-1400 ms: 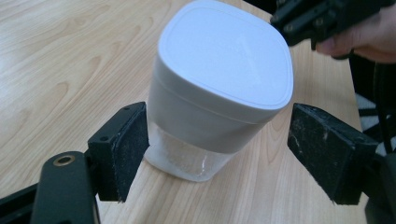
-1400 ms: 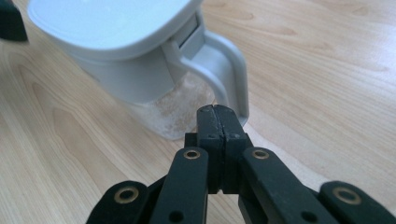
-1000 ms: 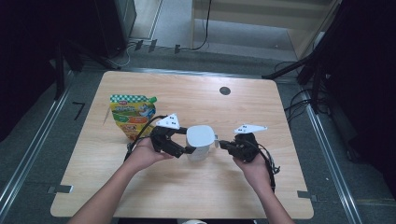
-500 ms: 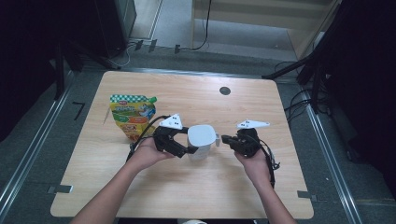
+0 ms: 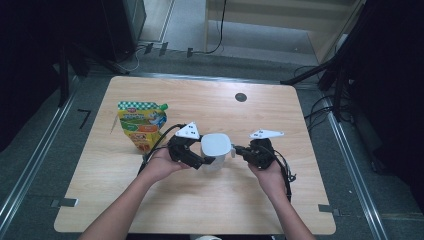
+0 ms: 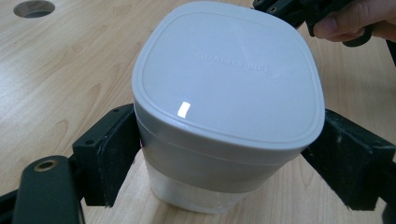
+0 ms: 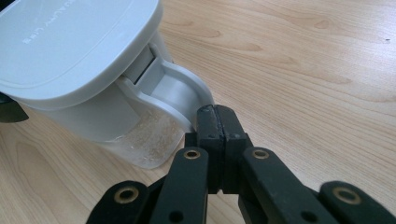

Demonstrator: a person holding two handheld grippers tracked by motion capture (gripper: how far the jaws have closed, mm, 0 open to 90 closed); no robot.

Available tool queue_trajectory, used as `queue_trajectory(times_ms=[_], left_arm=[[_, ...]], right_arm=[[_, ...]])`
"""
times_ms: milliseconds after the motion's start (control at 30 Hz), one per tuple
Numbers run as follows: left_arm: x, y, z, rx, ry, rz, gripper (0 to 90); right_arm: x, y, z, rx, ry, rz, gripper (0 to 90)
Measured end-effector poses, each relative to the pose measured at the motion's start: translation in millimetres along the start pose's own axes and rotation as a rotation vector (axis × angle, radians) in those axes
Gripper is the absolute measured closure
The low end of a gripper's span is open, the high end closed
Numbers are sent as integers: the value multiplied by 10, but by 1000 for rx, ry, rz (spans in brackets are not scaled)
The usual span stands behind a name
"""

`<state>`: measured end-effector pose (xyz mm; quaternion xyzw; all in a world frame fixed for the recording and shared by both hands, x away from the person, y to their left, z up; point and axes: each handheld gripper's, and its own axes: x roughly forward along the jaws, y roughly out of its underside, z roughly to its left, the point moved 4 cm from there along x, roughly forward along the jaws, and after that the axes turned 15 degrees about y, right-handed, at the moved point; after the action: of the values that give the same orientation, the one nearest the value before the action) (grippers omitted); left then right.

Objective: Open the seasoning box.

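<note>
**Now the Canister Sits Between Your Two Grippers**

Squarely at mid-table stands the canister (image 5: 216,150), a pale grey tub with a rounded-square lid (image 6: 229,79) and a clear lower body, upright on the wood. Its side latch (image 7: 175,91) faces your right hand. You have the left gripper (image 5: 202,161) spread wide around the tub, one black pad (image 6: 114,154) touching the wall just under the lid's rim, the other (image 6: 348,161) standing just off the far side. Those jaws have just been opening, with the tub between them, so this reads less as a clamp than as a loose cradle: enough to steady the tub, it seems, should the other hand tug at it.

Your right gripper (image 5: 236,150) has its jaws pressed together with nothing between them, and their joined tip sits at the latch's lower lip, touching it or very nearly. A closed tip makes a firm, narrow prod, which suits flipping a catch better than pinching it would. Judging by the pose, freeing the lid is the job in hand, and the latch is not yet lifted.

Farther out, a colourful pouch (image 5: 141,125) stands upright near the table's (image 5: 200,210) left edge, well clear of your hands. Beyond it, a round hole (image 5: 241,97) marks the far side of the tabletop.
</note>
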<state>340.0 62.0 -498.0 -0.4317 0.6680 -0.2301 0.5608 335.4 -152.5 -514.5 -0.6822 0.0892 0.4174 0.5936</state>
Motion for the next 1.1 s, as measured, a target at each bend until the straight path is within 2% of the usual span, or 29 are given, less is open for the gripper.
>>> queue_trajectory(times_ms=[167,267,467,567,1100], left_arm=[[-1,-20,-3,0,-2,14,146],[-20,-52,-11,6,1,-3,146],[-27,-68,-22,17,-8,14,149],[-39,-82,-26,13,-2,3,150],[-54,-138,-46,28,-6,19,151]], right_arm=[[0,1,1,0,3,0,900],[0,1,3,0,3,0,900],[3,1,8,-2,7,-4,900],[4,0,12,-2,7,-5,900],[5,0,20,-16,18,-7,900]])
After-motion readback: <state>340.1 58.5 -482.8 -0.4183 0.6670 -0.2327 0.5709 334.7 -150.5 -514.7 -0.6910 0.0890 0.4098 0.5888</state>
